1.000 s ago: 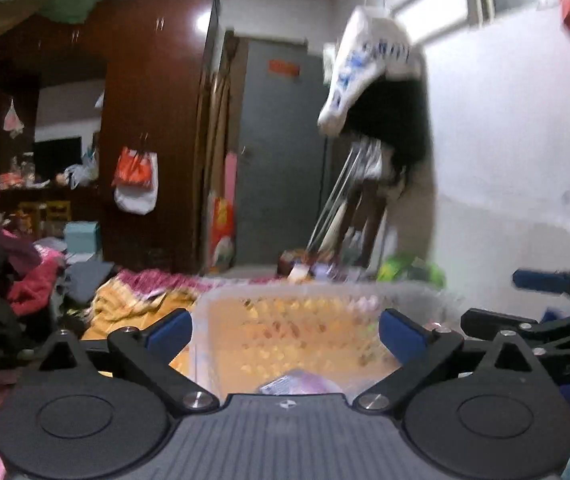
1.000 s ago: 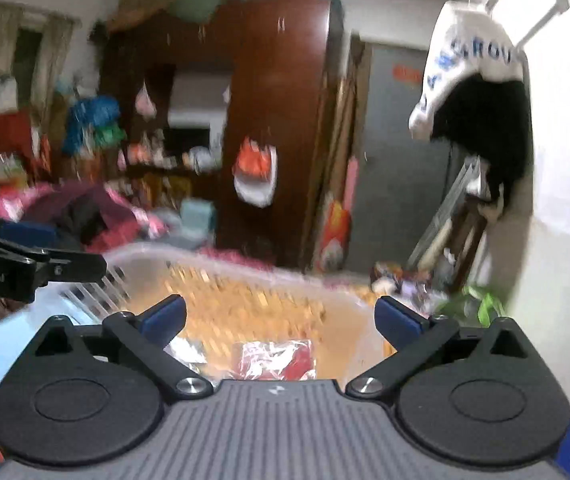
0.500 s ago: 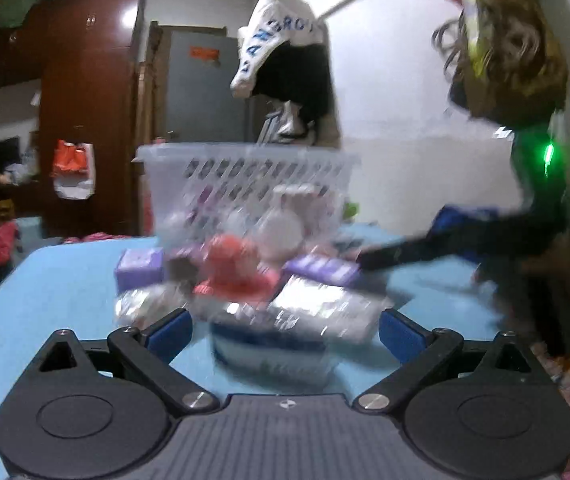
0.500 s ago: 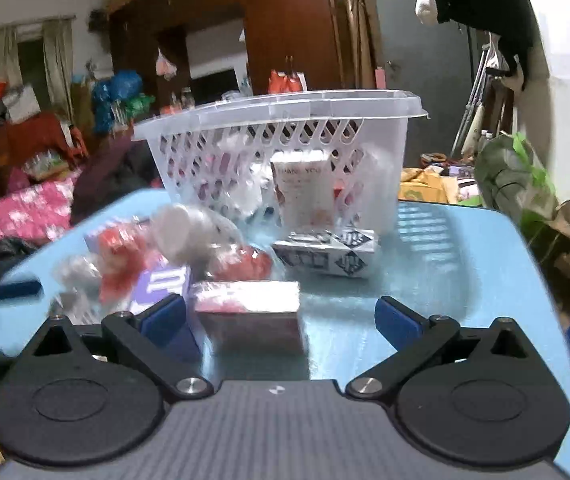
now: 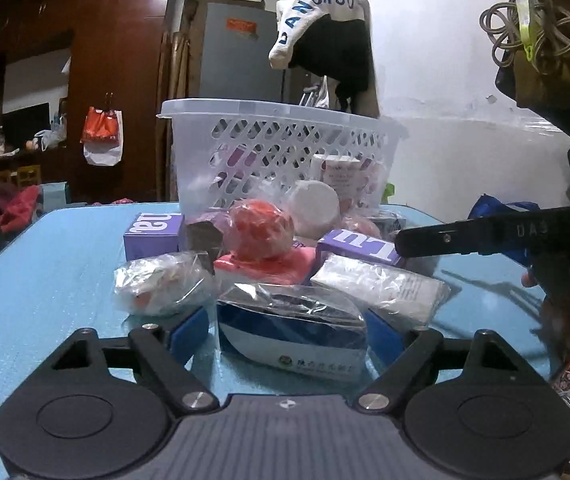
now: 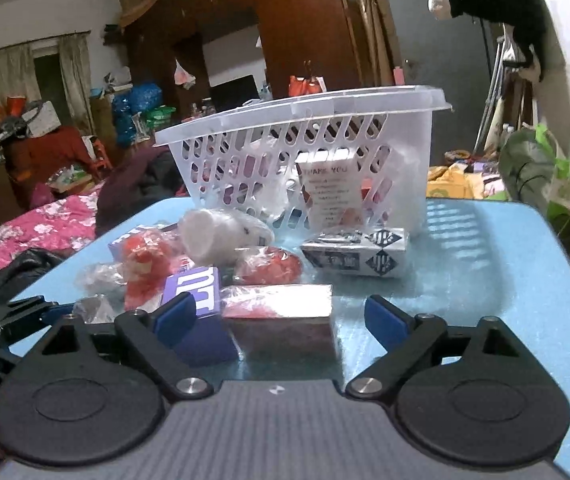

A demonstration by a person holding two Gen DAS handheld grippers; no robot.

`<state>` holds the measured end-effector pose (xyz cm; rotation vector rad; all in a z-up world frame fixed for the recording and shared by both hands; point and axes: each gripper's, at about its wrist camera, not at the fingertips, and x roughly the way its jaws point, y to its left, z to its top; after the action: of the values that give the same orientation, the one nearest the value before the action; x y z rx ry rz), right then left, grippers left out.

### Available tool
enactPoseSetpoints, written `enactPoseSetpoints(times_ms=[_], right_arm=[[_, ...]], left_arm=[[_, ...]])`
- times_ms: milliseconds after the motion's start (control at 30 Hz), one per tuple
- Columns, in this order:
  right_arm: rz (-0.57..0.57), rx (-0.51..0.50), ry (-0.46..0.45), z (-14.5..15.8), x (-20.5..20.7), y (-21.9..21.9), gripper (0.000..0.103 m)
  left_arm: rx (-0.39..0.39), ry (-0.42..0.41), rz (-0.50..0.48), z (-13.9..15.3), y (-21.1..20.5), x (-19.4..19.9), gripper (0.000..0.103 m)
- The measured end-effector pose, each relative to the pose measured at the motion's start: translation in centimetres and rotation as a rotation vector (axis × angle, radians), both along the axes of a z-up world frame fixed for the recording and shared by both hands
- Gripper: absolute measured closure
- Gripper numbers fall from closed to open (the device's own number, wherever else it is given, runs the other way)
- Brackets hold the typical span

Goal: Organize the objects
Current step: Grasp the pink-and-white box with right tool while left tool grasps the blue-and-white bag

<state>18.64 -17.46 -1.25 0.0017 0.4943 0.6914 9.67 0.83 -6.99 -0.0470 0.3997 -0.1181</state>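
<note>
The left gripper [image 5: 287, 330] is closing loosely around a blue-and-white wrapped pack [image 5: 291, 334], pads not yet pressing; the right gripper [image 6: 281, 318] is narrowing around a red wrapped box [image 6: 281, 312], untouched. Beyond, packets are crowding the blue table [image 5: 45, 264] before a white basket [image 5: 281, 136].

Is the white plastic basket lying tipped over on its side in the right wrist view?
No, the basket stands upright on the blue table, its rim on top.

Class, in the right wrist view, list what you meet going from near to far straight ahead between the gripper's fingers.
Red wrapped box → black-and-white patterned carton → white plastic basket → dark wooden wardrobe.
</note>
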Motion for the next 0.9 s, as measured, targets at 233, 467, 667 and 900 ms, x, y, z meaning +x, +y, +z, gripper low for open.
enactPoseSetpoints(times_ms=[233,467,667,900], right_arm=[[-0.042,0.076,-0.003,-0.4,-0.2,-1.4,0.037],[-0.037,0.04,-0.012,-0.3,0.0,-0.7,0.033],[-0.037,0.051,-0.004,-0.5,-0.2,-0.8,0.035],[-0.068,0.153,-0.057,-0.5,-0.9,-2.4,0.039]], left_arm=[[0.014,-0.017,-0.005,-0.3,-0.2,-0.4,0.016],[0.019,-0.013,0.008,-0.3,-0.2,-0.2,0.015],[0.032,-0.023,0.015,-0.2,-0.8,-0.3,0.029],[-0.044,-0.08,0.009,0.1,0.5,-1.5,0.029]])
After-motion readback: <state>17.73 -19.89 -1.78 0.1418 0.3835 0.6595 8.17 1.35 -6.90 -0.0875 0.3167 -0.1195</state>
